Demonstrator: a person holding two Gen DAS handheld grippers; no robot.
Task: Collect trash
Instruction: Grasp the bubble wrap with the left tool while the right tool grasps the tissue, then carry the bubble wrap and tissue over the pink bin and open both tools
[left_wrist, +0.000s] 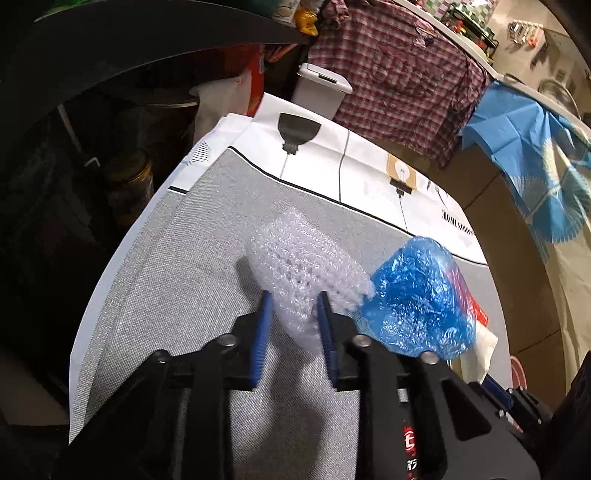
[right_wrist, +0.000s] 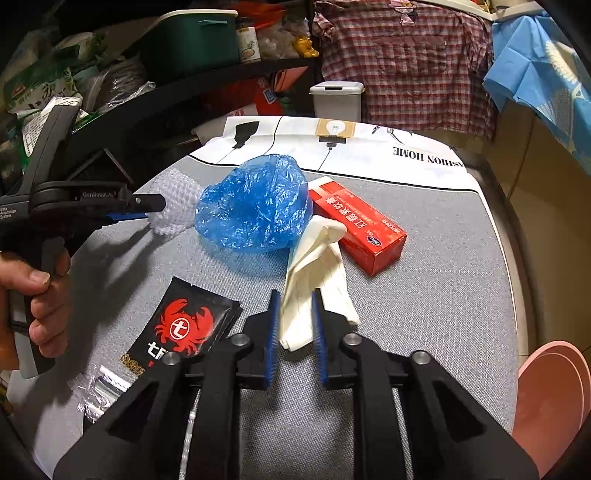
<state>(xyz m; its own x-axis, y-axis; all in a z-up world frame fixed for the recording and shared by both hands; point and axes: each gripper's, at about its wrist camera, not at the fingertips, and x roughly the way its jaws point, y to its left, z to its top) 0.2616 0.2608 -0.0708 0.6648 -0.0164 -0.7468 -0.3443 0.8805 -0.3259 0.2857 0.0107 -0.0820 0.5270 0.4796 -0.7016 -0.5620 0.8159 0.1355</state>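
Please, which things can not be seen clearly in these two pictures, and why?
- Red box, left wrist view: mostly hidden behind the blue plastic bag.
- Bubble wrap, right wrist view: partly covered by the left gripper and the bag.
- Pink object: cut off by the picture edge.
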